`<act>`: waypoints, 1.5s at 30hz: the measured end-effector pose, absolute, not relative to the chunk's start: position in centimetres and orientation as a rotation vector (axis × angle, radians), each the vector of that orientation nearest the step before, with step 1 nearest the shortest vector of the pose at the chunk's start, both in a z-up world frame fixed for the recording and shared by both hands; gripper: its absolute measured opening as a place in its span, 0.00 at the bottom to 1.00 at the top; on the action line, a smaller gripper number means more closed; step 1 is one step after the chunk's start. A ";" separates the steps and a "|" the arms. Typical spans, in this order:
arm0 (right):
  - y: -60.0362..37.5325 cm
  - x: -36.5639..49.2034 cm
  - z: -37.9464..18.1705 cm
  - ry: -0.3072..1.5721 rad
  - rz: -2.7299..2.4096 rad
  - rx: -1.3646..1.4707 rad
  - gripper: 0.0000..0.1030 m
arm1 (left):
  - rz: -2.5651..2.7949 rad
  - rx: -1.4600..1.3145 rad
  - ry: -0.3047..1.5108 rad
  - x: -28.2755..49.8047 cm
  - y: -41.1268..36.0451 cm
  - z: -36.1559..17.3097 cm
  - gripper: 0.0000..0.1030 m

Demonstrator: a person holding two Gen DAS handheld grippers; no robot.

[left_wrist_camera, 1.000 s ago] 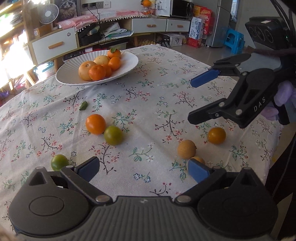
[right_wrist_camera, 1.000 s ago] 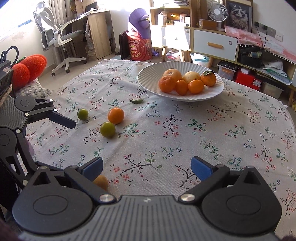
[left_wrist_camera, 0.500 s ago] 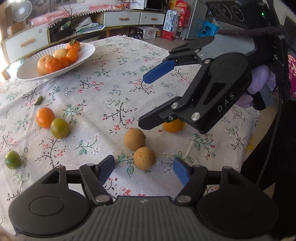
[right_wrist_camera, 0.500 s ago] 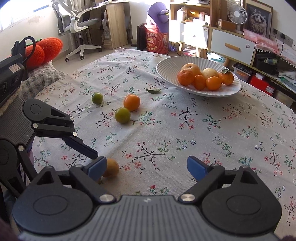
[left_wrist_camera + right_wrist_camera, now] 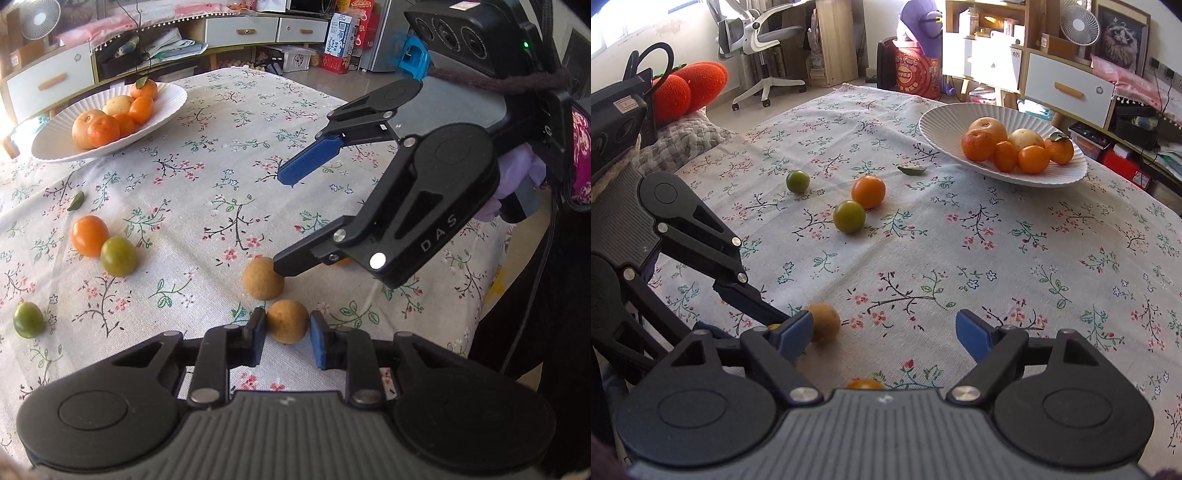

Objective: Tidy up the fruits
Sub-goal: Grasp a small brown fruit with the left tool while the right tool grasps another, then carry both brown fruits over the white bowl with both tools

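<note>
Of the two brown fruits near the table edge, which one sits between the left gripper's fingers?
The nearer brown fruit, flanked by the left gripper; the farther brown fruit lies beyond, beside the right gripper's lower finger.

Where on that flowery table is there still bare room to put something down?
The widest bare cloth lies between the white plate, the orange-and-green fruit pair and the right tongs. The near corner is crowded: both tongs, the left tongs around a brown fruit, another brown fruit beside it.
</note>
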State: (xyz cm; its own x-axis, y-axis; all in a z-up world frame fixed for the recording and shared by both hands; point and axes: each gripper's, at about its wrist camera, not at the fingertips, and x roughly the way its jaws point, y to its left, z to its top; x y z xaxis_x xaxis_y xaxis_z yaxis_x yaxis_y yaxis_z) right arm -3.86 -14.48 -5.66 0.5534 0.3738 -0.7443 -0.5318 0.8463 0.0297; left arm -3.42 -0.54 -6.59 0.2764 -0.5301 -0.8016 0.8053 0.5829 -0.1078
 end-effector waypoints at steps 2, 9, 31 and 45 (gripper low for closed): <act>-14.3 -3.9 -5.8 0.834 0.549 -0.210 0.75 | -0.907 0.374 0.918 -3.4 -0.6 -6.4 0.00; -13.6 -4.1 -6.1 0.851 0.592 -0.216 0.64 | -0.833 0.391 0.922 -2.4 0.0 -5.7 0.00; -10.4 -5.0 -6.6 0.849 0.686 -0.276 0.24 | -0.702 0.393 0.965 -0.5 1.4 -6.1 0.00; -10.8 -4.6 -5.5 0.811 0.645 -0.271 0.24 | -0.684 0.362 0.927 -0.1 1.5 -5.3 0.00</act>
State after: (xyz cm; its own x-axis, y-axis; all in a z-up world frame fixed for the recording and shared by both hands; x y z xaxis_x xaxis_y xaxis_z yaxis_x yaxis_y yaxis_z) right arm -4.60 -10.77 -5.52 0.5128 0.4289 -0.7437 -0.6284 0.7778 0.0153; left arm -0.08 1.51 -5.33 0.4137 -0.3812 -0.8268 0.6776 0.7354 0.0000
